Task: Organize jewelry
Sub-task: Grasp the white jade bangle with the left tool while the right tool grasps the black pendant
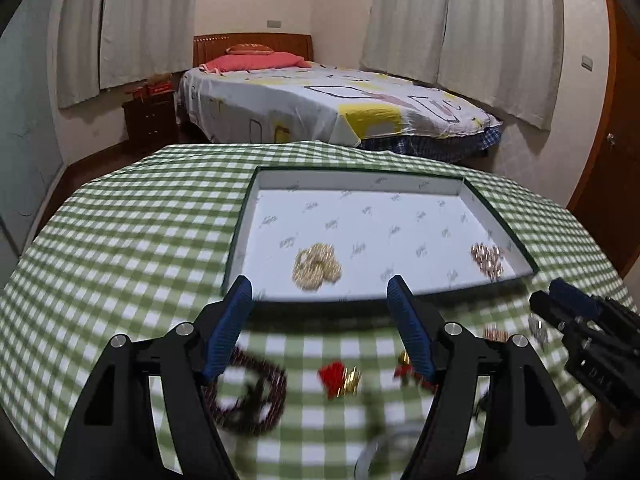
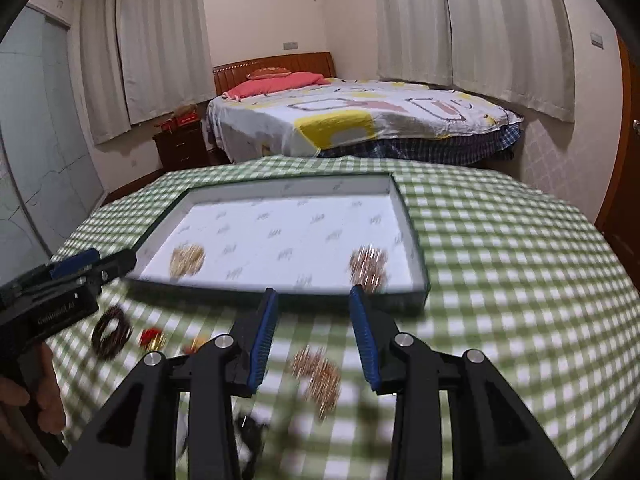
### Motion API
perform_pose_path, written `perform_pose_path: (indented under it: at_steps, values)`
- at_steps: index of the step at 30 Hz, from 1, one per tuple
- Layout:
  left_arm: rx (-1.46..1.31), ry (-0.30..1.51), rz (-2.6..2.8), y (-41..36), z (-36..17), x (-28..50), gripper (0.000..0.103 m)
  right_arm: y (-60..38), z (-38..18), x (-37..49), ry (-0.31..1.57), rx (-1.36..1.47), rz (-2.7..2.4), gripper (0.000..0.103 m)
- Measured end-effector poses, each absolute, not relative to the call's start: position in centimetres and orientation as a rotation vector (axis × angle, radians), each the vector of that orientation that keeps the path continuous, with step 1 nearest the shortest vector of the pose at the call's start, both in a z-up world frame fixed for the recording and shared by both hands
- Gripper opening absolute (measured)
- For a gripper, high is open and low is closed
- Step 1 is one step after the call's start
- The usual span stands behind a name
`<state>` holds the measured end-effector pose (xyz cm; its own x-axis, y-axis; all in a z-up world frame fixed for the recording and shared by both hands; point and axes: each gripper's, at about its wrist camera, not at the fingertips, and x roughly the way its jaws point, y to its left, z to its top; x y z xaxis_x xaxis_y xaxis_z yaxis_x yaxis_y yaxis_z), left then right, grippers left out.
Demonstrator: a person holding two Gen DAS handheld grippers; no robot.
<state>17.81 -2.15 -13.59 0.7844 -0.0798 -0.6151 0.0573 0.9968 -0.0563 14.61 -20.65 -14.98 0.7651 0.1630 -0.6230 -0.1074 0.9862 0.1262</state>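
Observation:
A shallow white-lined box lies on the green checked tablecloth. Inside lie a gold chain pile and a rose-gold pile. On the cloth in front lie a dark bead bracelet, red-and-gold earrings and a rose-gold chain pile. My left gripper is open and empty above the earrings. My right gripper is open and empty above the rose-gold pile.
The table's cloth curves off at left and right edges. A bed with a patterned sheet stands beyond the table. A dark nightstand is beside it. A wooden door is at right.

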Motion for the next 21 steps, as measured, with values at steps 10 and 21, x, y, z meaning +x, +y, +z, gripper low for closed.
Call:
perform_pose_path:
  at_steps: [10,21]
  values:
    - [-0.043,0.712,-0.031,-0.8,-16.3,12.5,0.069,-18.1,-18.8,11.3,0.758,0.061,0.206,0.033]
    - [-0.051,0.745,-0.048,-1.2,-17.5,11.3,0.069,-17.1,-19.6,11.8,0.810,-0.001,0.206,0.018]
